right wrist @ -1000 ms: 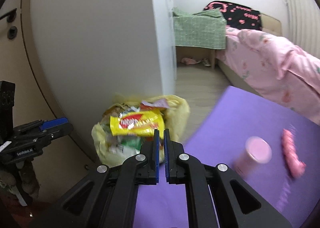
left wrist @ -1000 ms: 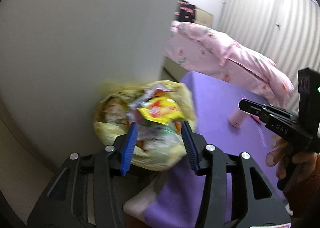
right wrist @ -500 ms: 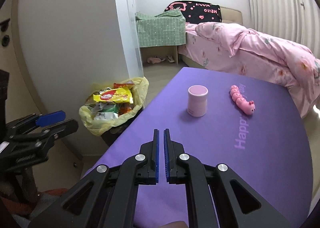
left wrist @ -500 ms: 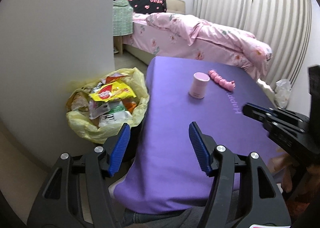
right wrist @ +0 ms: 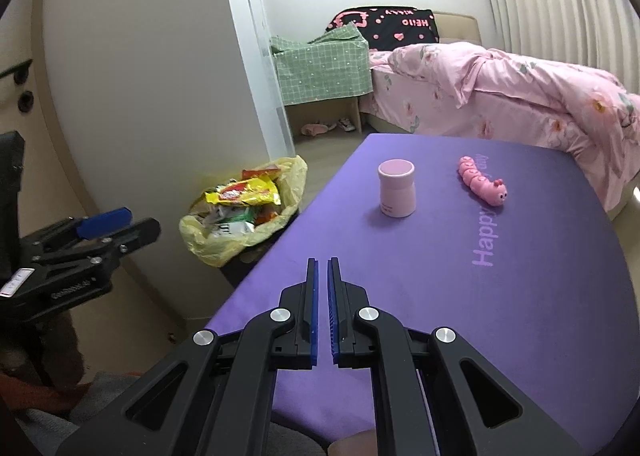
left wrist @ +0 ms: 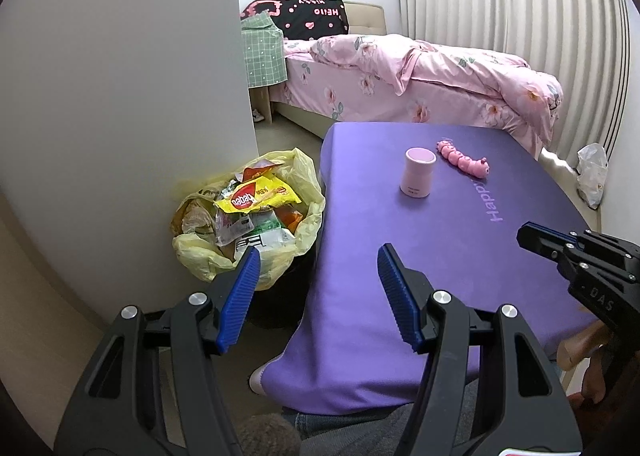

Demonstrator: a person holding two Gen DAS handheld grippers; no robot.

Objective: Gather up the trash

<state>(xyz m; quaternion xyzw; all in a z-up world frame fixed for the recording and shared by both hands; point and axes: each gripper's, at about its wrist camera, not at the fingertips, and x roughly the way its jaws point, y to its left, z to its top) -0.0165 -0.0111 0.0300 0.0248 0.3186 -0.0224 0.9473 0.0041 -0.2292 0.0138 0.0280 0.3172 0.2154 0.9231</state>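
A bin lined with a yellow bag (left wrist: 200,256) stands on the floor left of the purple table (left wrist: 460,256); it is full of wrappers, with a yellow snack packet (left wrist: 256,195) on top. The bin also shows in the right wrist view (right wrist: 224,244). My left gripper (left wrist: 318,260) is open and empty, over the table's left front corner. My right gripper (right wrist: 323,268) is shut and empty, above the table's near edge. On the table stand a pink cup (left wrist: 418,177) and a pink caterpillar toy (left wrist: 464,157).
A white wall (left wrist: 120,95) rises just behind the bin. A bed with a pink quilt (left wrist: 420,83) lies beyond the table. A green-covered stand (right wrist: 320,71) is by the bed. A white plastic bag (left wrist: 592,175) lies on the floor at right.
Both grippers have pulled back from over the bin to the table's near edge. The left gripper's jaws have opened wider. The snack packet stays on top of the bin.
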